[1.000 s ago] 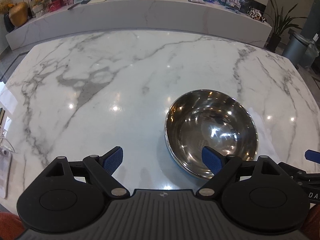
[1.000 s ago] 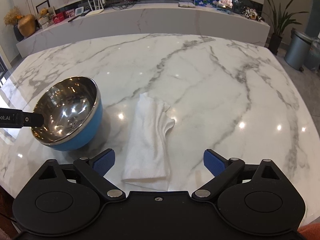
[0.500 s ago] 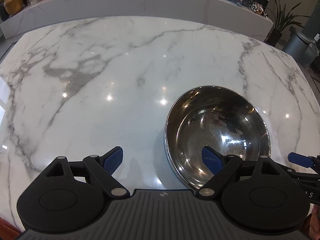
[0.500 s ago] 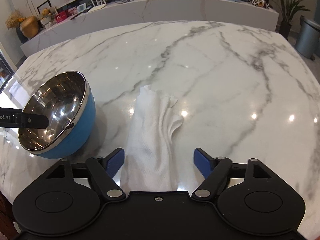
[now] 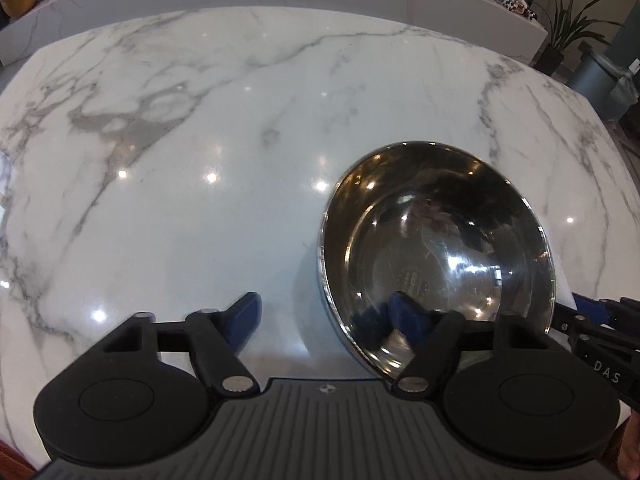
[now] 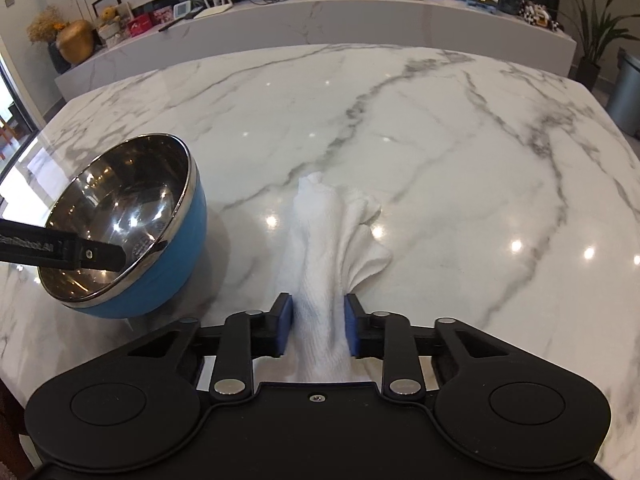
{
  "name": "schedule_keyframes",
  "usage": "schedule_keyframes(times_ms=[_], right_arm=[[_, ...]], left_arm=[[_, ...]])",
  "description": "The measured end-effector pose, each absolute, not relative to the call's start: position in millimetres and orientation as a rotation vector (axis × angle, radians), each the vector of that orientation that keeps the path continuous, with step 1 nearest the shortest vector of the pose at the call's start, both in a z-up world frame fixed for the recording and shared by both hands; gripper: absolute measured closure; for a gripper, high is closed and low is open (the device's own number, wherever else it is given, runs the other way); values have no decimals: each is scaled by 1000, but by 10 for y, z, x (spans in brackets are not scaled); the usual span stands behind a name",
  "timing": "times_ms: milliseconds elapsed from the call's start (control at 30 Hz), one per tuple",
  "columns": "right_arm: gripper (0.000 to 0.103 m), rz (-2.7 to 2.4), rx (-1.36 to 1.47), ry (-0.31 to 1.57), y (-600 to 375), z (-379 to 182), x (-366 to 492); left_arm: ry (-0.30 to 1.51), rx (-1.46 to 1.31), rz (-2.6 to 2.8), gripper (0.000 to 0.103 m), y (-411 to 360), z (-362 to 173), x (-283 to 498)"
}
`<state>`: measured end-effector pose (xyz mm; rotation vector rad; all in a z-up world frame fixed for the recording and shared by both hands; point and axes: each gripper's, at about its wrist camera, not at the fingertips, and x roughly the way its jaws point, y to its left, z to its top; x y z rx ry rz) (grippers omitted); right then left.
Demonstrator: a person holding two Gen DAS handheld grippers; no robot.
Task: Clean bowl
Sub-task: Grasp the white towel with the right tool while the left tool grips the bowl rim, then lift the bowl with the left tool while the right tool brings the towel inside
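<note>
The right tool [image 6: 318,330] has just been closing and now pinches the near end of the cloth [image 6: 332,248], its blue pads pressed into the bunched white fabric from either side. The cloth lies on the counter [image 6: 440,128] with its long axis running from near to far, fanning out past the pads. The bowl [image 6: 132,224], steel inside and blue outside, sits on the counter to the left of the cloth, apart from it and tipped so its mouth faces the near left. The left tool [image 5: 326,320] straddles the bowl's near rim, one pad outside on the left and the other inside the bowl [image 5: 436,256]; its jaws have just been closing but remain spread, and no pad visibly presses the wall yet. From the right view a black finger of the left tool crosses the bowl's mouth. The coming move turns on this: the bowl lies left of the gripped cloth, so the right hand would likely carry the cloth leftward and into the mouth while the left steadies the rim.
</note>
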<state>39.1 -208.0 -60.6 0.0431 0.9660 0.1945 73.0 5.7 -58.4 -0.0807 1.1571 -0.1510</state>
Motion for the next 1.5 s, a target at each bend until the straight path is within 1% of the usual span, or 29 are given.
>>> schedule_keyframes(times_ms=[33, 133, 200, 233, 300, 333, 400, 700, 867, 1133, 1500], right_arm=[[87, 196, 41, 965, -2079, -605, 389], [90, 199, 26, 963, -2049, -598, 380], [90, 198, 7, 961, -2023, -589, 371], [90, 197, -4, 956, -2010, -576, 360], [90, 197, -8, 946, -2012, -546, 338], [90, 198, -8, 941, -2016, -530, 329], [90, 198, -10, 928, -2037, -471, 302], [90, 242, -6, 836, -2060, -69, 152], [90, 360, -5, 783, -1884, 156, 91], [90, 461, -65, 822, -1575, 46, 124], [90, 442, -85, 865, -1604, -96, 33]], left_arm=[[1156, -81, -150, 35, 57, -583, 729], [1151, -97, -153, 41, 59, -578, 722], [1150, -118, -159, 51, 59, -569, 724], [1149, -122, -160, 53, 59, -567, 727], [1146, -127, -165, 62, 44, -555, 728], [1143, -128, -167, 65, 36, -550, 728], [1139, -126, -170, 75, 15, -539, 729], [1116, -44, -137, 80, -107, -488, 666], [1103, -3, -138, 83, -177, -460, 595], [1103, 15, -170, 85, -214, -443, 476], [1087, -35, -204, 84, -212, -418, 360]])
